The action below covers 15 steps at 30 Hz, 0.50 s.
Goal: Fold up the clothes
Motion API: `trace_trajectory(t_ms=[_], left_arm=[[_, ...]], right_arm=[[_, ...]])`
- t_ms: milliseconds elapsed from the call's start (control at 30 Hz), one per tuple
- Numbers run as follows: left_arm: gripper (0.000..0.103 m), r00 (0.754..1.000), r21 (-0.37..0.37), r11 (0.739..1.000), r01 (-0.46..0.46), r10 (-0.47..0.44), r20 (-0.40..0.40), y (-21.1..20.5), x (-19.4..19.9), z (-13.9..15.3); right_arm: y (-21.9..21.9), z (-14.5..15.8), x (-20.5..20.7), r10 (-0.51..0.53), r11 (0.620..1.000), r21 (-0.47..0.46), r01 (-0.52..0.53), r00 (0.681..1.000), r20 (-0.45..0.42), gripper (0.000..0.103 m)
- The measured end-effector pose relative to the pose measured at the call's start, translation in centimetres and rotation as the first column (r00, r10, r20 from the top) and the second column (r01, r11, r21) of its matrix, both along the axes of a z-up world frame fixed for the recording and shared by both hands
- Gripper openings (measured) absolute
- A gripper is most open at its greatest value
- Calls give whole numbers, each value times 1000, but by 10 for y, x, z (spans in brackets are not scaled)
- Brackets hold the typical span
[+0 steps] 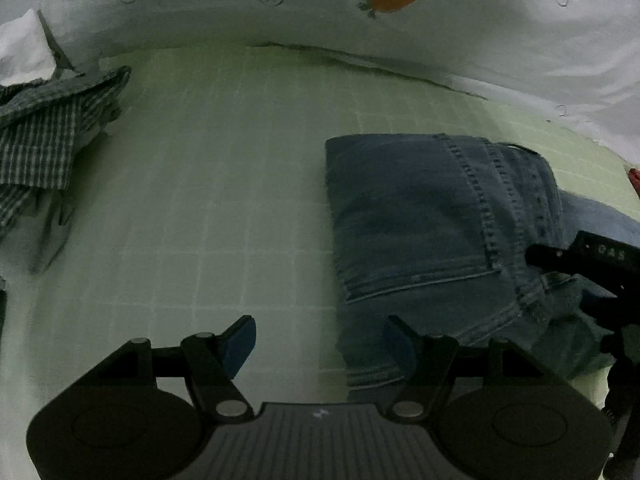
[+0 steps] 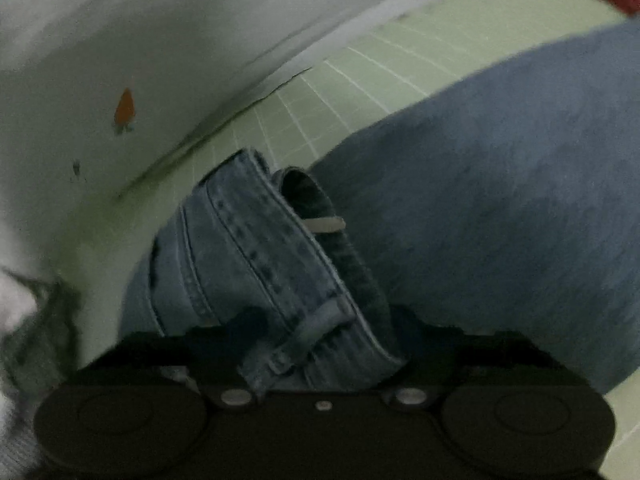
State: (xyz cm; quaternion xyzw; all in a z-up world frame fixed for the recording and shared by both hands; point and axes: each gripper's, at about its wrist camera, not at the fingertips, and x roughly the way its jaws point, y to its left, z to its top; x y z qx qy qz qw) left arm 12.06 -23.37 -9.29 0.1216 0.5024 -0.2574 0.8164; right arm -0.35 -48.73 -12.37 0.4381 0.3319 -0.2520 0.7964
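The letters "DAS" show white on the black right tool (image 1: 560, 268), which clamps the waistband of the folded blue denim jeans (image 1: 420, 232) on the pale green gridded bed sheet (image 1: 208, 184). The left tool (image 1: 320, 344) hovers spread wide, empty, at the jeans' near edge. Bare sheet separates jeans from the crumpled grey checked shirt (image 1: 44, 136).

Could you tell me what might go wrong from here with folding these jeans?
1. The right gripper pinches only the bunched waistband of the jeans; that thick denim could slip out mid-fold.
2. The left gripper is open and holds nothing, so a one-sided pull may drag or skew the folded part.
3. The striped shirt lies crumpled nearby on the green sheet and could get caught.
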Motion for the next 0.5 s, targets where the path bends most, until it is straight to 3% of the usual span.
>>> trace_trajectory(t_ms=[100, 200, 333, 433, 500], left_arm=[[71, 1000, -3, 1000, 4, -4, 20, -7, -7, 6], [71, 999, -6, 1000, 12, -11, 53, -15, -16, 12], [72, 996, 2, 999, 33, -33, 85, -27, -31, 18], [72, 994, 24, 998, 66, -68, 88, -38, -45, 16], [72, 993, 41, 995, 88, -91, 78, -43, -55, 12]], right_arm=[[-2, 12, -10, 24, 999, -36, -22, 998, 55, 14], [4, 50, -23, 91, 978, -199, -64, 987, 131, 12], [7, 104, -55, 127, 911, -410, -44, 976, 177, 12], [-3, 103, -75, 71, 857, -514, -18, 994, 84, 12], [-15, 74, -74, 70, 849, -515, -118, 991, -112, 14]])
